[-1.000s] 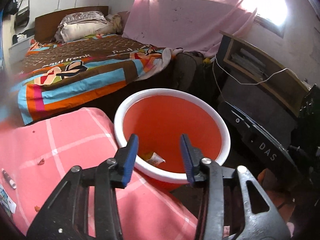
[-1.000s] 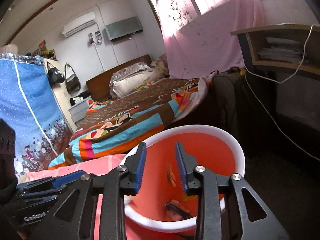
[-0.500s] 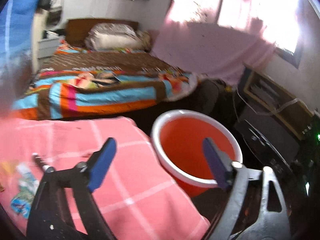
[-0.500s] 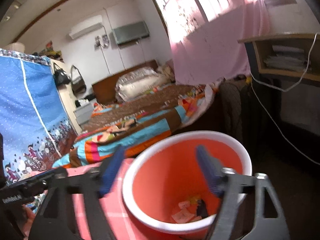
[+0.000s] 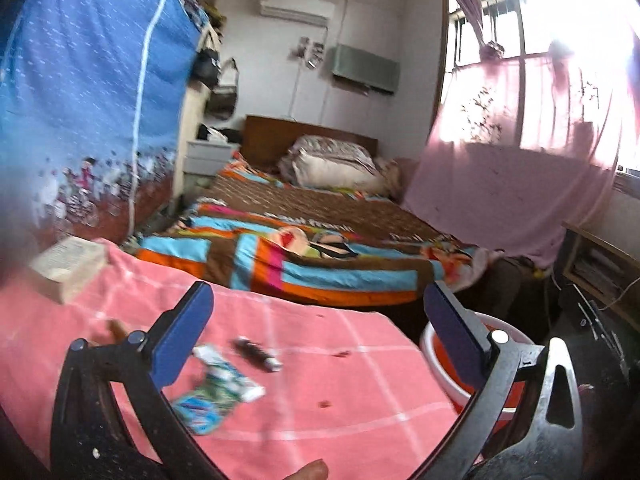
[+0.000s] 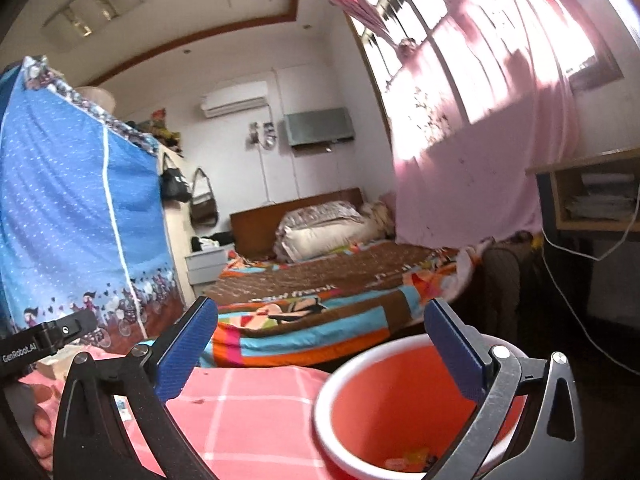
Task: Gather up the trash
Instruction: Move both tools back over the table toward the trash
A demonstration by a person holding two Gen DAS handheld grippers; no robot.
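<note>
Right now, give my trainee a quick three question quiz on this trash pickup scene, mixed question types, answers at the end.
1. True or false: the left gripper is shut on a wrapper.
2. Where does the orange bucket stand relative to the pink cloth: A, on it; B, beside its right edge; C, behind the bed?
3. Name one piece of trash still on the pink cloth.

Key
1. False; both it and the right gripper are open and empty.
2. B.
3. The blue-green wrapper, or the dark tube.
</note>
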